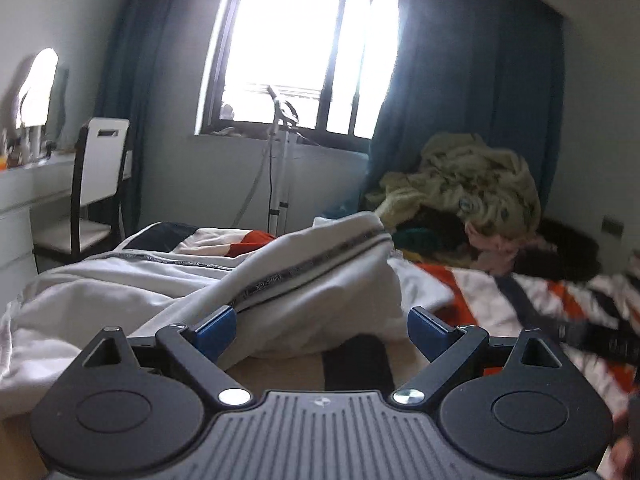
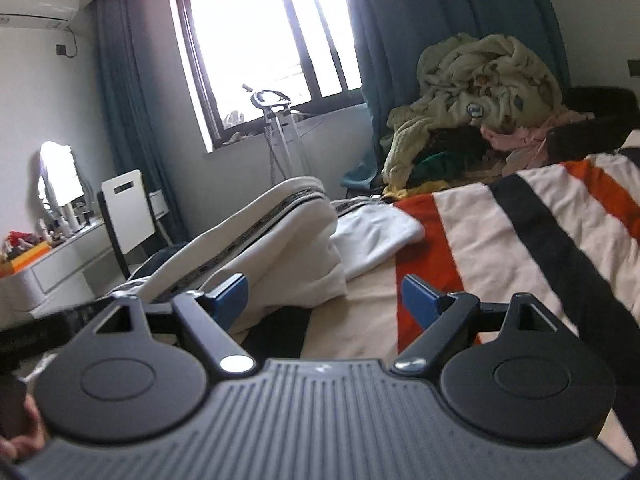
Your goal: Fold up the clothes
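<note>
**Both grippers empty above a half-folded white garment**

The left gripper (image 1: 322, 330) hovers with its jaws apart and nothing between them; the right gripper (image 2: 324, 296) does the same, its jaws also wide and empty. Just ahead of both pairs of jaws, and slightly to their left, lies the white garment (image 1: 304, 276), bunched on the bed, one trimmed edge raised in a ridge that runs away from the jaws. To the right of the jaws spreads the striped blanket (image 2: 520, 232) in orange, cream and black, covering the bed. Farther ahead, well beyond the jaws, a heap of clothes (image 2: 480, 92) is piled against the blue curtain, with a window, a white chair (image 2: 128, 212) and a table (image 1: 36, 184) to the left.

The risk, as it appears: the raised fold looks loose, and a grip taken on one layer only would likely drag the ridge open; jaws closing low could also catch the blanket along with the cloth.

Count: two grippers, one white garment in front, one blanket, one heap, one chair.
</note>
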Tool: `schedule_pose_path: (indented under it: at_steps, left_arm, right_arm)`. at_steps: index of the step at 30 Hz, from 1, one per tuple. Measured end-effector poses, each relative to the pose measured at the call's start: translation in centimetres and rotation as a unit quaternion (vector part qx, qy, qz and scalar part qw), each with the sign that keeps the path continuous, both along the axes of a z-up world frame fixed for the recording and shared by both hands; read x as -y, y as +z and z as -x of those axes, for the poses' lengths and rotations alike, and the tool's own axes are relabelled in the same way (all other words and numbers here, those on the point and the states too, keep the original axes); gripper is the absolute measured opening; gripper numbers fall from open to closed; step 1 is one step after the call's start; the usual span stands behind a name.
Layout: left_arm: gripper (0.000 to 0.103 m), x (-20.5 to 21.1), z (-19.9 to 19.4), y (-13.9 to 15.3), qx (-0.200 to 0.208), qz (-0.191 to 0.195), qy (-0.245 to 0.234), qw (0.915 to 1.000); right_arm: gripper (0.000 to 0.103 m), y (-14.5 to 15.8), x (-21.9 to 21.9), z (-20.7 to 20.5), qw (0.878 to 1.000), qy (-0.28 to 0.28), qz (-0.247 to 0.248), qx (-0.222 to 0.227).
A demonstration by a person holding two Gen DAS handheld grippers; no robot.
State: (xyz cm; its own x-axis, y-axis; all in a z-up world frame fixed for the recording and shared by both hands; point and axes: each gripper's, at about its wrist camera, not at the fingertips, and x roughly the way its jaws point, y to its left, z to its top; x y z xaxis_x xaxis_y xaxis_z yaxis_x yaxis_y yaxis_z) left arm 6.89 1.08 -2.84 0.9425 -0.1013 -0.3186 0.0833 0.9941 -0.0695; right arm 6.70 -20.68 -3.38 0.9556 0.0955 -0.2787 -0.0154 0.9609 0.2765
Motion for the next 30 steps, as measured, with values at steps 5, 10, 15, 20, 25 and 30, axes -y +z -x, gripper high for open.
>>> schedule_pose_path:
  at_steps: [5, 10, 15, 20, 25, 30]
  left_arm:
    - [0.094, 0.2, -0.2, -0.8, -0.01, -0.015, -0.007, 0.9998]
    - [0.094, 0.0, 0.1, -1.0, -0.018, -0.011, -0.007, 0.9998]
    - [0.094, -0.1, 0.4, -1.1, -0.022, -0.016, -0.006, 0.9996]
    - [0.094, 0.0, 0.4, -1.5, -0.025, -0.025, -0.005, 0.9994]
    - [0.094, -0.1, 0.4, -1.8, -0.027, -0.03, -0.005, 0.9992]
    - [0.094, -0.1, 0.1, -2.3, -0.035, -0.027, -0.007, 0.999]
  right_arm:
    - [0.086, 0.0, -0.5, 0.3, 1.0, -0.008, 0.024, 0.006]
    - [0.086, -0.2, -0.8, 0.5, 1.0, -0.006, 0.027, -0.002]
    - [0.086, -0.2, -1.3, 1.0, 0.999, -0.002, 0.038, -0.001]
    - [0.086, -0.2, -1.9, 1.7, 0.998, 0.006, 0.061, 0.004]
    - [0.086, -0.2, -2.4, 1.9, 0.997, 0.008, 0.074, 0.006]
    - [0.086, -0.3, -2.1, 1.7, 0.998, 0.003, 0.07, -0.002]
